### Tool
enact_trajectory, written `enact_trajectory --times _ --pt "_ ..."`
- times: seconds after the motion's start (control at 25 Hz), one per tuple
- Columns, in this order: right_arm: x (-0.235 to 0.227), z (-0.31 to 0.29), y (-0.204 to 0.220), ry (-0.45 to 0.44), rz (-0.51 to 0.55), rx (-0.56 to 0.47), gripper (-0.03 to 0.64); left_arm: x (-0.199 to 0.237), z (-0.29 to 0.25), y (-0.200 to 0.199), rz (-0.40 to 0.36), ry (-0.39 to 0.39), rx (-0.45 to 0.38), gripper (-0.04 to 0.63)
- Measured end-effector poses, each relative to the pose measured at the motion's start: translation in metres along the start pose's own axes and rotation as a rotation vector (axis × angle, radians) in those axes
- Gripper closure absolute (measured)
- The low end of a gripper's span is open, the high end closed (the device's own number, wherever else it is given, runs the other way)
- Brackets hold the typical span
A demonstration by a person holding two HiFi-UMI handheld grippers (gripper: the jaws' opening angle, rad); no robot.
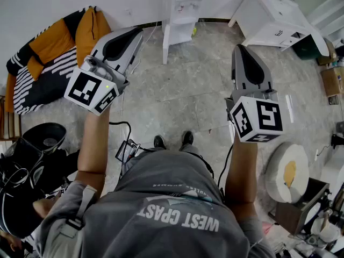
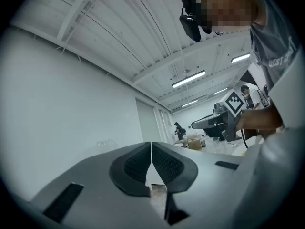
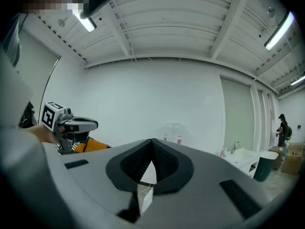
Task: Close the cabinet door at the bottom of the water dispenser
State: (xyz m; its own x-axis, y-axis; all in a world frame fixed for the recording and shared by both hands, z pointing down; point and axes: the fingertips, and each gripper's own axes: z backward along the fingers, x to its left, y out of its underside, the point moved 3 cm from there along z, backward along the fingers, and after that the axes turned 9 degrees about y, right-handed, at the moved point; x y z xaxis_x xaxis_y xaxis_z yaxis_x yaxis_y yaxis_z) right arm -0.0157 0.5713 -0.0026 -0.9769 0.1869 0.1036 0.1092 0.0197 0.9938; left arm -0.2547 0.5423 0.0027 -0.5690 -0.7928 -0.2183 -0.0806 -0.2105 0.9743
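- Distance separates both grippers from the water dispenser [image 1: 184, 7], a white unit against the far wall, well ahead of the fingertips and between the lines of the two pairs.
- The cabinet door [image 1: 166, 43] at the foot of the unit stands swung out to its left side, open. It is straight ahead of the left gripper [image 1: 135, 33] and well apart from it.
- We hold the left gripper level. In its own view, the two ribbed fingers [image 2: 136, 166] meet along a single seam, pressed together with nothing between them.
- We hold the right gripper [image 1: 240, 48] level as well. Its fingers [image 3: 169, 163] touch at the tips and clamp nothing.
- In the right gripper view, the top of the dispenser rises faintly above those fingertips. Part of the white unit also shows far off through the small gap below them.
- Each gripper shows in the other's view, off to the side of the fingers and apart from them.
- A grey stone floor [image 1: 177, 95] lies beneath both pairs of fingers.
- Orange and black cushions [image 1: 54, 58] sit to the left of the left fingers.
- A white sink unit [image 1: 271, 15] stands ahead and to the right of the right fingers.
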Motion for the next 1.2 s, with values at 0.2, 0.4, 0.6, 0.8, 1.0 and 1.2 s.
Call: enact_trajectory --times 0.2,0.4,0.6,0.8,1.0,1.2 --pt "0.007 -0.006 -0.003 0.008 0.005 0.003 0.591 0.011 0.005 0.002 0.005 0.000 -0.006 0.572" --pt "0.011 -0.009 -0.004 0.018 0.007 -0.001 0.591 0.017 0.008 0.001 0.001 0.005 -0.014 0.572" --pt "0.016 -0.014 -0.003 0.018 -0.008 -0.005 0.591 0.024 0.009 0.008 0.007 0.007 -0.017 0.572" --pt "0.011 -0.026 0.003 -0.003 -0.059 -0.005 0.589 0.027 0.001 0.015 0.018 0.012 -0.007 0.572" --pt "-0.006 -0.052 0.013 -0.016 -0.075 0.002 0.589 0.039 -0.016 0.026 0.021 -0.010 0.020 0.572" --pt "-0.034 -0.091 0.025 -0.035 -0.096 -0.001 0.589 0.054 -0.045 0.037 0.015 -0.044 0.052 0.572"
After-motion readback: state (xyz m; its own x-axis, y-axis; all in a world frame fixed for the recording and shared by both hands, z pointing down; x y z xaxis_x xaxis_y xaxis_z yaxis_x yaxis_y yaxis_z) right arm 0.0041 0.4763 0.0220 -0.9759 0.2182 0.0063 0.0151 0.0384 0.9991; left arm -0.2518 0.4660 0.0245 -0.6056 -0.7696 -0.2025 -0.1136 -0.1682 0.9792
